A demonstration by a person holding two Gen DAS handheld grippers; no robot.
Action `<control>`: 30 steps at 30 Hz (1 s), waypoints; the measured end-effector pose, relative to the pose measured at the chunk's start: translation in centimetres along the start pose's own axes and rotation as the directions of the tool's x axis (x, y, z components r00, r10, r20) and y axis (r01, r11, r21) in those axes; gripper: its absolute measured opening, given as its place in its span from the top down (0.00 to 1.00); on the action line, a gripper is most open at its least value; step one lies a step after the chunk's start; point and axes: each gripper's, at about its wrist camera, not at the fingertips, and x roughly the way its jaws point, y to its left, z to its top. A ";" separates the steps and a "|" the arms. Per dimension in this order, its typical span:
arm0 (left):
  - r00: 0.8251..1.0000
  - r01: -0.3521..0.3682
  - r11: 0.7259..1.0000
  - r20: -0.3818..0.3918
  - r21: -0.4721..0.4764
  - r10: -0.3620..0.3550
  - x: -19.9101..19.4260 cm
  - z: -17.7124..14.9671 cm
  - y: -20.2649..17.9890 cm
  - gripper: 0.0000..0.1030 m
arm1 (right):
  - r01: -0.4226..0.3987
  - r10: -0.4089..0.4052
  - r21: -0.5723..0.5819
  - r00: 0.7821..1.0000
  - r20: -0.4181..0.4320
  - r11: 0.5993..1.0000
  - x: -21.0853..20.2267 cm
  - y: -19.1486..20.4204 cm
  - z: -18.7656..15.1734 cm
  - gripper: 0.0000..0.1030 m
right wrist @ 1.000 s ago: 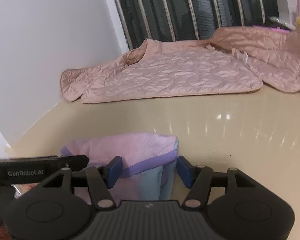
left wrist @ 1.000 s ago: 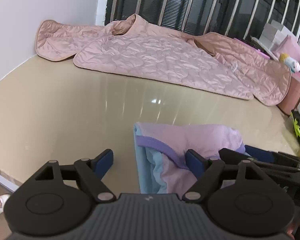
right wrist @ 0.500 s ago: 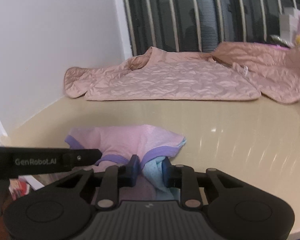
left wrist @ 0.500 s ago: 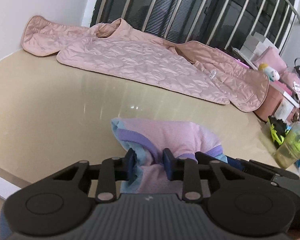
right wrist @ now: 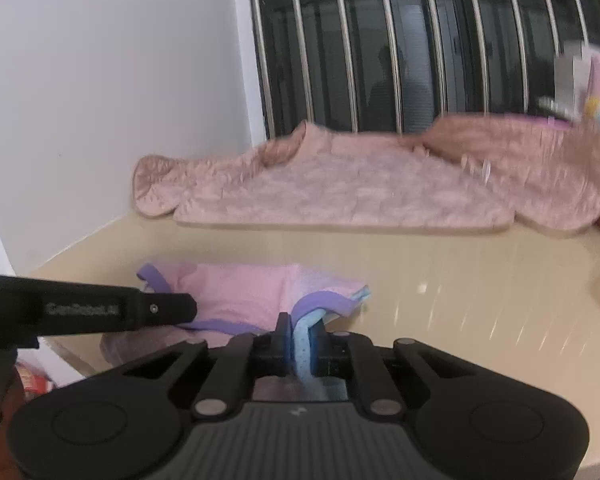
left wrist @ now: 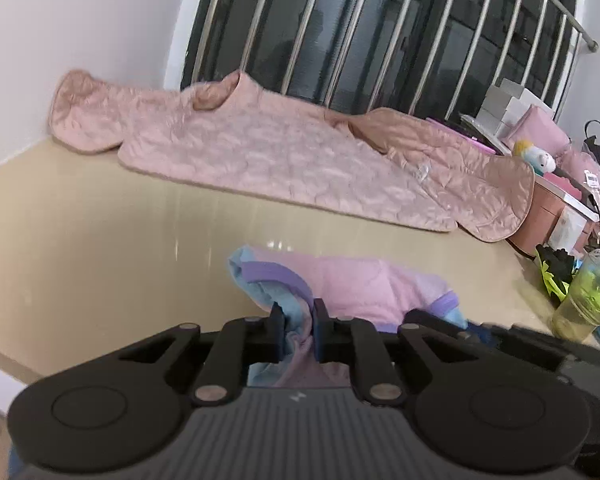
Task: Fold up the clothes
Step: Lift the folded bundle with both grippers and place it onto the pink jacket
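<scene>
A small pink garment [left wrist: 360,280] with purple trim and light blue lining lies crumpled at the near edge of the beige table [left wrist: 80,240]. My left gripper [left wrist: 296,312] is closing its jaws on the garment's blue and pink left edge, and the pads pinch the cloth. In the right wrist view my right gripper [right wrist: 302,322] is closing on the blue right edge of the garment [right wrist: 244,292], cloth squeezed between its pads. The left gripper's finger [right wrist: 160,308] reaches in from the left there.
A large pink quilted jacket [left wrist: 300,156] is spread along the table's far side under a barred window [left wrist: 380,32]. A cup of green drink [left wrist: 584,296], pink boxes [left wrist: 540,216] and a plush toy [left wrist: 536,156] crowd the right end. A white wall [right wrist: 100,100] bounds the left.
Both grippers went from wide open around the garment's edges to pinched on the cloth. The garment's edges have bunched up and lifted a little between the pads.
</scene>
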 end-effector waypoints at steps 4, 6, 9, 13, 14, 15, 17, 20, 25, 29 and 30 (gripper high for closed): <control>0.999 0.008 0.999 0.050 0.031 -0.009 -0.4 1.7 -0.6 0.89 | 0.029 -0.026 -0.052 0.998 0.062 0.998 -0.6 0.7 1.6 0.93; 0.997 0.022 0.999 0.077 0.041 -0.025 -0.3 3.3 -1.0 0.89 | 0.041 -0.036 -0.062 0.995 0.091 0.997 -0.7 0.5 2.8 0.93; 0.991 0.061 0.997 0.115 0.053 -0.067 0.4 6.8 -2.3 0.89 | 0.062 -0.052 -0.075 0.990 0.133 0.995 -0.7 -0.3 5.2 0.93; 0.982 0.096 0.992 0.155 0.082 -0.108 2.4 11.6 -4.5 0.89 | 0.112 -0.088 -0.108 0.975 0.202 0.988 0.1 -1.9 9.6 0.93; 0.980 0.101 0.991 0.163 0.088 -0.114 3.1 12.8 -5.1 0.89 | 0.122 -0.096 -0.111 0.972 0.213 0.986 0.5 -2.5 10.8 0.93; 0.979 0.107 0.990 0.166 0.092 -0.121 4.0 13.9 -5.8 0.89 | 0.130 -0.103 -0.112 0.970 0.222 0.985 1.1 -3.1 12.1 0.93; 0.976 0.119 0.988 0.171 0.099 -0.134 5.8 16.2 -7.1 0.89 | 0.148 -0.121 -0.108 0.966 0.227 0.983 2.5 -4.4 14.3 0.93; 0.973 0.122 0.985 0.179 0.123 -0.143 9.5 19.4 -9.0 0.89 | 0.174 -0.151 -0.080 0.960 0.234 0.981 5.4 -7.2 17.3 0.93; 0.973 0.113 0.979 0.182 0.171 -0.144 16.7 24.3 -11.7 0.89 | 0.239 -0.209 -0.091 0.945 0.252 0.967 11.2 -11.3 21.7 0.93; 0.982 0.093 0.980 0.145 0.175 -0.119 23.8 26.7 -12.6 0.89 | 0.236 -0.224 -0.034 0.950 0.217 0.971 17.4 -15.4 24.2 0.93; 0.985 0.085 0.981 0.133 0.176 -0.110 25.7 27.0 -12.8 0.89 | 0.232 -0.224 -0.014 0.953 0.202 0.973 19.2 -16.6 24.5 0.93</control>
